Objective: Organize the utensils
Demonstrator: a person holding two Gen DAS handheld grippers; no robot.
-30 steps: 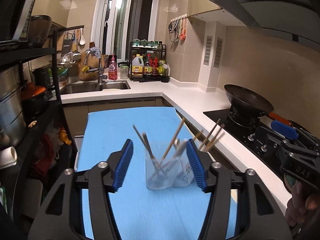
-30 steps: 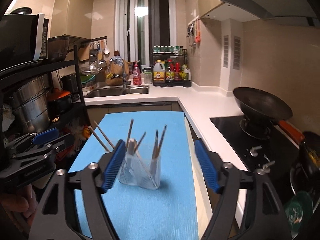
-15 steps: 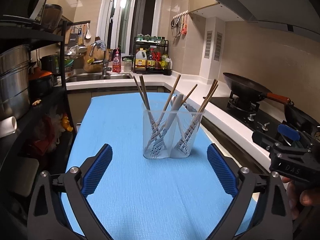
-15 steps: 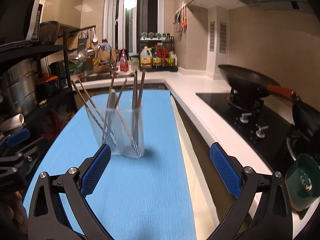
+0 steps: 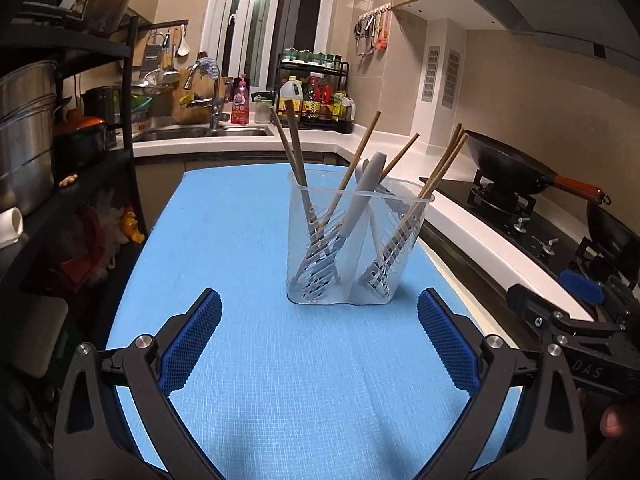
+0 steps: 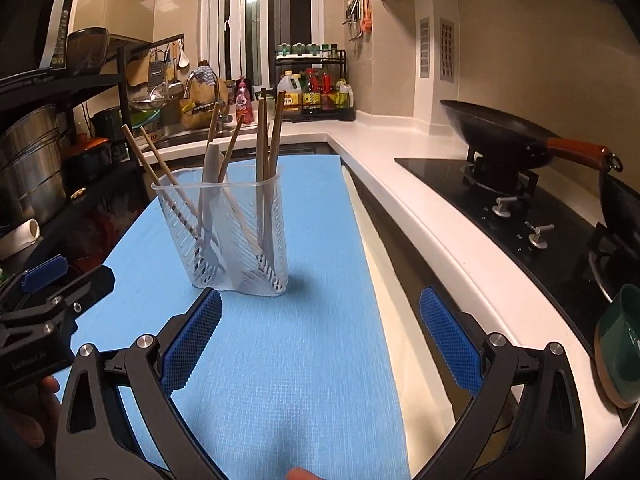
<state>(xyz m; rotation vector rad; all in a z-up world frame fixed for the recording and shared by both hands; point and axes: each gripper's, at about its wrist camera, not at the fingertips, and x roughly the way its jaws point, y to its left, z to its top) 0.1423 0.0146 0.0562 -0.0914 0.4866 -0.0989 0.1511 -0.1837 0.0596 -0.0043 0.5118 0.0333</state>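
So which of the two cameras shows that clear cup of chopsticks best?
The left wrist view: the clear utensil holder stands centred ahead of the open left gripper, both compartments visible. The right wrist view shows it off to the left, seen more side-on.

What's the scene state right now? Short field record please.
surface: blue mat
holder: clear utensil holder, upright on the mat
contents: wooden chopsticks, white-handled utensils
left gripper: open, empty, short of the holder
right gripper: open, empty, holder ahead toward its left finger
stove side: black wok on burner
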